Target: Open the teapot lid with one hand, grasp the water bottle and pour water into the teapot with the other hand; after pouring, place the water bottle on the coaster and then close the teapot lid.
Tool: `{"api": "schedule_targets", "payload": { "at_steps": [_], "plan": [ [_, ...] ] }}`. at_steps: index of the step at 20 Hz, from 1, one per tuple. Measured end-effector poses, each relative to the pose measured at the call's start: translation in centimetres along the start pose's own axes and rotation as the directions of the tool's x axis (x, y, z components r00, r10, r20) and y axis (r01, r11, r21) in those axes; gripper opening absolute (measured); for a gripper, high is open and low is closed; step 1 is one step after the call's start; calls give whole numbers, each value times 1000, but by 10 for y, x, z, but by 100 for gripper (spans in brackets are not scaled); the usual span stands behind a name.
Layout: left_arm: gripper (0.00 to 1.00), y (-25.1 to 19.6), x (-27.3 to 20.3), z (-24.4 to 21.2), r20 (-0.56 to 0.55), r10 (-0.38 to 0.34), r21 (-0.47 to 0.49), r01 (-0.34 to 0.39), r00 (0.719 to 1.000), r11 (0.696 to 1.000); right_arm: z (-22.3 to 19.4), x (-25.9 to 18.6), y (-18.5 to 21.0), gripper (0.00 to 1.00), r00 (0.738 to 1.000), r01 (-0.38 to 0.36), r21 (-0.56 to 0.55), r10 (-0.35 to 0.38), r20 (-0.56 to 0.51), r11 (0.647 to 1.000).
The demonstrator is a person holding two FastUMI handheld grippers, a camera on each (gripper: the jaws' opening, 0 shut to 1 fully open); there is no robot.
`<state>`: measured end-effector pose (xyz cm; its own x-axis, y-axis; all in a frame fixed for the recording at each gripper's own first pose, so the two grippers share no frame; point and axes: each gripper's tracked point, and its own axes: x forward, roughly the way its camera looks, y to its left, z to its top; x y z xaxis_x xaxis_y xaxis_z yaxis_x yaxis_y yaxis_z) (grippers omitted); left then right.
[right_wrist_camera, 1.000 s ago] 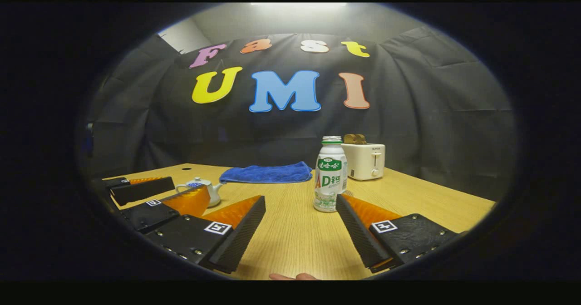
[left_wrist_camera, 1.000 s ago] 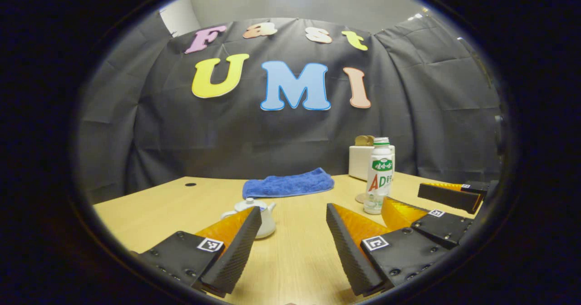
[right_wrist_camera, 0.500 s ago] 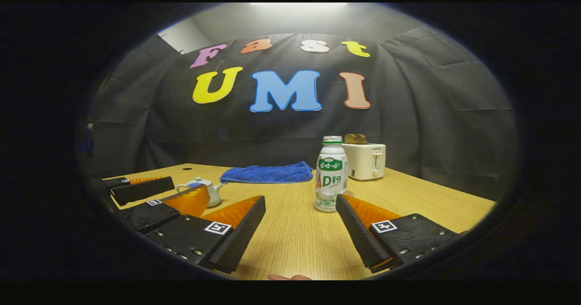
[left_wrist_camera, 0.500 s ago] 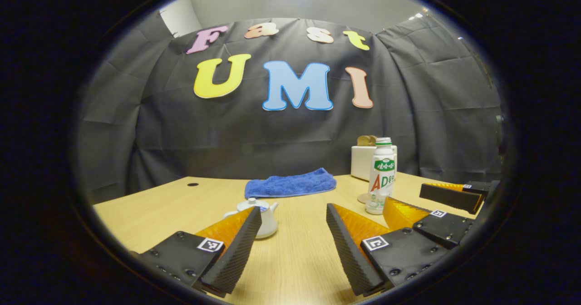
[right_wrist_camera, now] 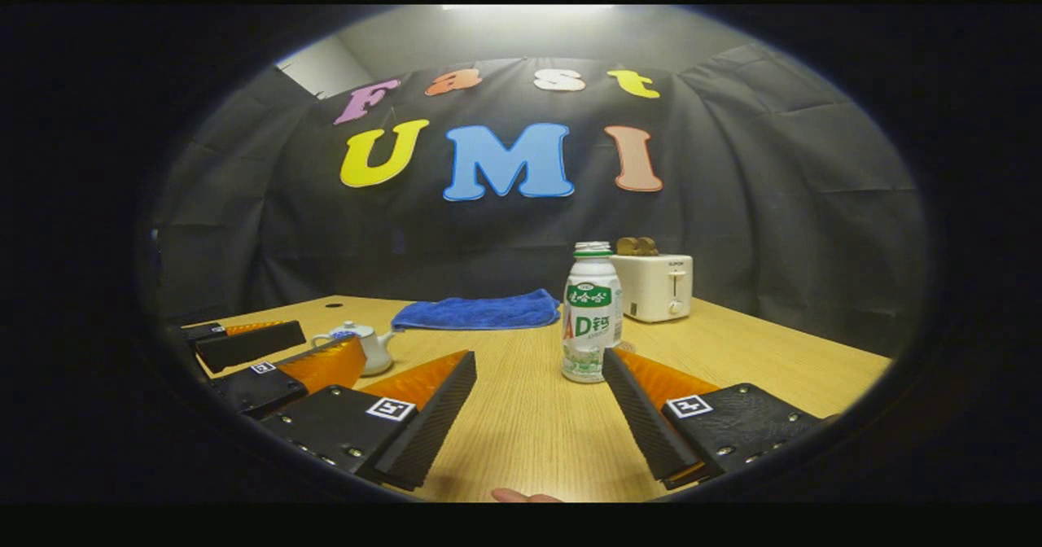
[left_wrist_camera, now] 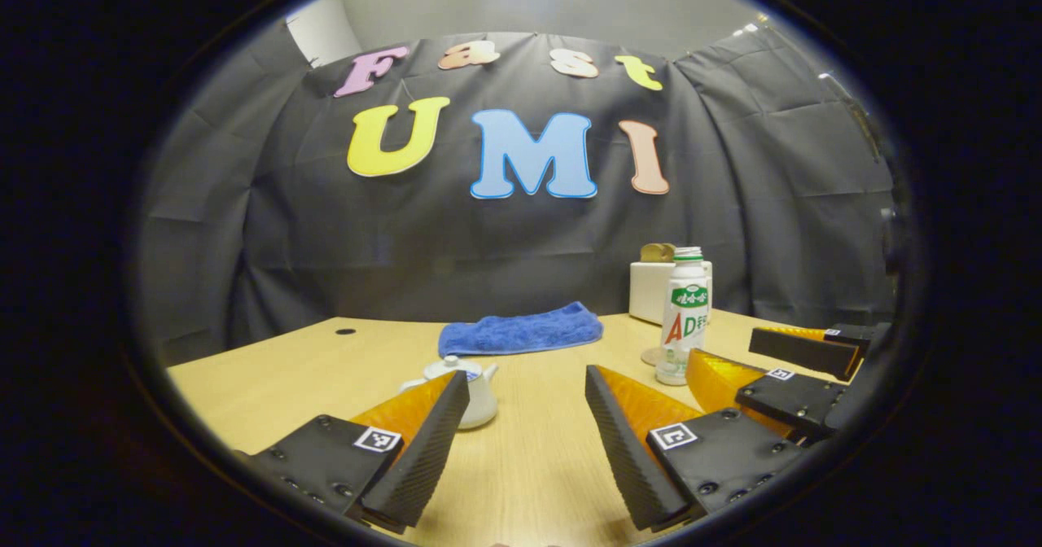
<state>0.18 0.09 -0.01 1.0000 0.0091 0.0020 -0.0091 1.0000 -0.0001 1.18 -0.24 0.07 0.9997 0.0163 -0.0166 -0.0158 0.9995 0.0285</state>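
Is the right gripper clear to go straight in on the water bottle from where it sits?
Probably yes. The right gripper is open, and the water bottle stands upright just ahead of it, with bare table between. The left gripper sits well aside.

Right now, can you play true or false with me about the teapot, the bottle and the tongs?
1. The teapot has its lid on. True.
2. The water bottle is lying on its side. False: it stands upright on the table.
3. The left tongs are open and hold nothing. True.
4. The right tongs squeeze the bottle. False: they are open, not touching it.
5. Behind the teapot lies a blue towel. True.
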Motion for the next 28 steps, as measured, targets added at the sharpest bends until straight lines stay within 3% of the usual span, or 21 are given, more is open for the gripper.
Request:
{"api": "schedule_targets", "payload": {
  "at_steps": [5, 13, 18, 26, 27, 28],
  "plan": [
    [99, 5, 14, 5, -2, -19, -9, 19, 1000, 1000, 8, 2, -2, 96, 1000, -19, -11, 19, 5, 1000],
    [99, 68, 72, 27, 20, 71, 25, -71, 997, 997, 9, 0, -8, 96, 1000, -18, -7, 18, 4, 1000],
    [99, 86, 106, 7, -45, 98, 8, -98, 994, 995, 5, 0, -13, 96, 1000, -25, 15, 25, -10, 1000],
    [99, 87, 124, -19, -111, 119, 64, -112, 987, 992, 13, 1, -31, 96, 1000, 0, 44, 0, 10, 999],
    [84, 91, 125, -23, -128, 131, 70, -123, 983, 990, 13, 0, -32, 96, 1000, -2, 52, 1, 8, 999],
    [82, 93, 126, -26, -130, 135, 65, -128, 982, 990, 14, 1, -34, 96, 1000, -1, 58, 1, 9, 998]
  ]
}}
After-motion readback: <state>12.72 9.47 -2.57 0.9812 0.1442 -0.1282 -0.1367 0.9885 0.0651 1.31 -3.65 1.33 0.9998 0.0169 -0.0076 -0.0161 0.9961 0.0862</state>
